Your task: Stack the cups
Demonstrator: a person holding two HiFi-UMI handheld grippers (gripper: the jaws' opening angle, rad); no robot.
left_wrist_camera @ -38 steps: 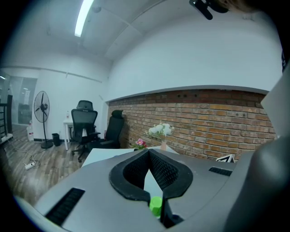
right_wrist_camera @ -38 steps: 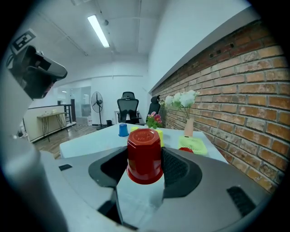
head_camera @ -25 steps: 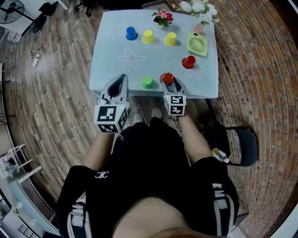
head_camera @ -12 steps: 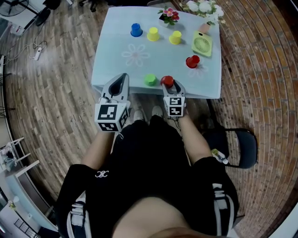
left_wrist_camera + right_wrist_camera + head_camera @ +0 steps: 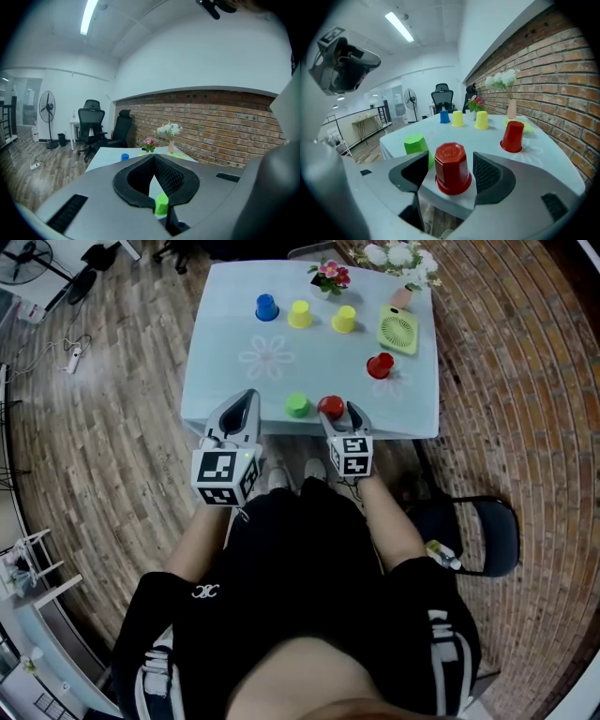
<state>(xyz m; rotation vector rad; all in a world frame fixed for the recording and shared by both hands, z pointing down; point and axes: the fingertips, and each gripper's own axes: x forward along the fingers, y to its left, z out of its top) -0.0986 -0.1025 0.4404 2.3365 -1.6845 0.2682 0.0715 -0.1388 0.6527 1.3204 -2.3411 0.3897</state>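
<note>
While the head view is looking down, a pale-blue table (image 5: 225, 343) is standing on a wood floor (image 5: 103, 427). Left gripper view: the left gripper (image 5: 153, 156) is sitting closed on nothing, brick wall (image 5: 211, 122) behind. Right gripper view: the right gripper (image 5: 450, 159) jaws, just opening, are flanking a red cup (image 5: 451, 171) at the table's near edge, pads not touching it.

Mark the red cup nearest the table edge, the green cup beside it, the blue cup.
Upside-down red plastic cup nearest the edge (image 5: 452, 171): right gripper view, side wall.
Upside-down green plastic cup (image 5: 416, 145): right gripper view, side wall.
Upside-down blue plastic cup (image 5: 266, 307): head view, upturned base.
</note>
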